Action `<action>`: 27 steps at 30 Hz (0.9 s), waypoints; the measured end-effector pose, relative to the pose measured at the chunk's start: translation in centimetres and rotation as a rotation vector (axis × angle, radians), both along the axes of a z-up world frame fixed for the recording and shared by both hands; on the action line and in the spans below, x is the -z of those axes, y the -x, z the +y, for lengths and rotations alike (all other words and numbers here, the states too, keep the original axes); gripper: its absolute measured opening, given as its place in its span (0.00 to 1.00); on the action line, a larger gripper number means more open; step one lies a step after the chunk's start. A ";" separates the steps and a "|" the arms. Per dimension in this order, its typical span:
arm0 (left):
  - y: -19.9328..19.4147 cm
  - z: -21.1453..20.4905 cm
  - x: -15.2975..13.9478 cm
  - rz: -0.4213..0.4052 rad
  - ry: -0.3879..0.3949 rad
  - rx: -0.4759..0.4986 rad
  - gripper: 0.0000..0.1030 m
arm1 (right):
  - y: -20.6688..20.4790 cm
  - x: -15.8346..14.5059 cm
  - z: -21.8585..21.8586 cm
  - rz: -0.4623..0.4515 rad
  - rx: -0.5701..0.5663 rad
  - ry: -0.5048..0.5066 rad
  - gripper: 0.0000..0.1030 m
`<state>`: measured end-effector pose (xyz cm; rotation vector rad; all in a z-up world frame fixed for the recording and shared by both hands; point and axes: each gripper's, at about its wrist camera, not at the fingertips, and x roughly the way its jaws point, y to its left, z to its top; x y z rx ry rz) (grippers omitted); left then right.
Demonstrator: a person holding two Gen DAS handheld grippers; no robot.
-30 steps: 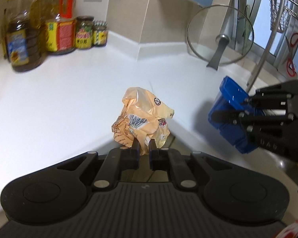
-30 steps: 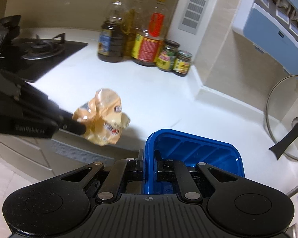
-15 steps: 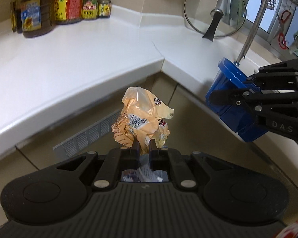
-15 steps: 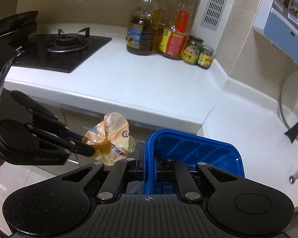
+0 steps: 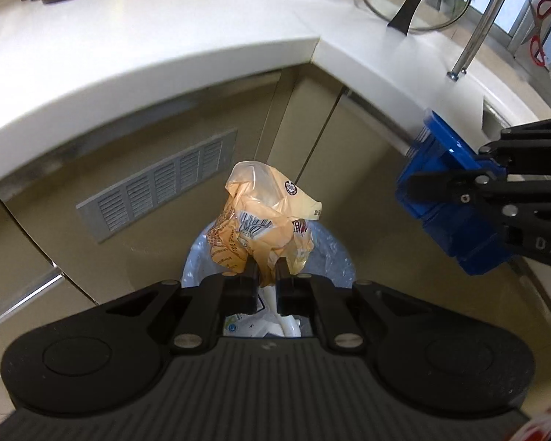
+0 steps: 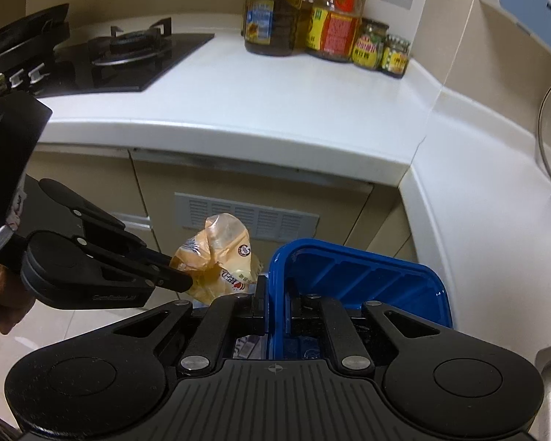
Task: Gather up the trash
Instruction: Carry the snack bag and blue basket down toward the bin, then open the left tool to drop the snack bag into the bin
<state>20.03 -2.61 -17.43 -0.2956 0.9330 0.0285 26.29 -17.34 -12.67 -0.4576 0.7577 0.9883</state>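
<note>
So the crumpled orange wrapper (image 5: pixel 266 222) is pinched at its bottom end between the nearly closed jaws of the left gripper (image 5: pixel 266 281), and it's held in the air right over the trash bin (image 5: pixel 334 257), which is lined with a clear bag and already has some white scraps in it. In the right wrist view the same wrapper (image 6: pixel 220 257) is seen hanging just left of the blue plastic tray (image 6: pixel 367 275).

That tray is clamped on its near wall by the right gripper (image 6: pixel 277 305), jaws closed down tight on the rim, and it's held off the counter to the right of the bin.

Step-wise, this looks like the drop-off: trash picked up, carried to the bin, release not done yet. What's probably called for next is just the left jaws being opened so the wrapper falls in. It's light and crinkly, so it could cling to a pad or drift toward the rim.

Room-wise: the cabinet doors with the vent grille (image 5: pixel 158 180) sit close behind the bin, and the white countertop edge (image 5: pixel 147 73) overhangs above. The two grippers are near each other but apart, so not much sideways room is left on the right. Straight down is open.
</note>
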 end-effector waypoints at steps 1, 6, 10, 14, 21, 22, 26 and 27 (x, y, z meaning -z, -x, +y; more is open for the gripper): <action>-0.2 0.0 0.4 0.009 0.002 -0.002 0.07 | 0.0 0.2 -0.1 0.004 -0.001 0.003 0.07; -1.3 0.0 2.2 0.036 0.009 0.001 0.07 | -0.4 1.2 -0.1 0.025 -0.001 0.017 0.07; -1.8 -0.2 3.3 0.048 0.014 0.001 0.07 | -0.8 1.9 -0.1 0.033 0.004 0.025 0.07; -2.2 -0.3 4.3 0.066 0.019 0.004 0.07 | -1.1 2.3 -0.2 0.043 0.018 0.024 0.07; -2.8 -0.4 5.7 0.079 0.025 0.002 0.07 | -1.2 3.0 -0.1 0.051 0.021 0.031 0.07; -2.9 -0.4 5.8 0.079 0.027 0.002 0.08 | -1.3 3.1 -0.1 0.052 0.024 0.032 0.07; -3.8 -0.6 6.4 0.082 0.026 0.006 0.24 | -1.5 3.4 -0.2 0.058 0.027 0.041 0.07; -3.7 -0.6 6.5 0.075 0.017 0.001 0.26 | -1.6 3.4 -0.2 0.058 0.028 0.042 0.07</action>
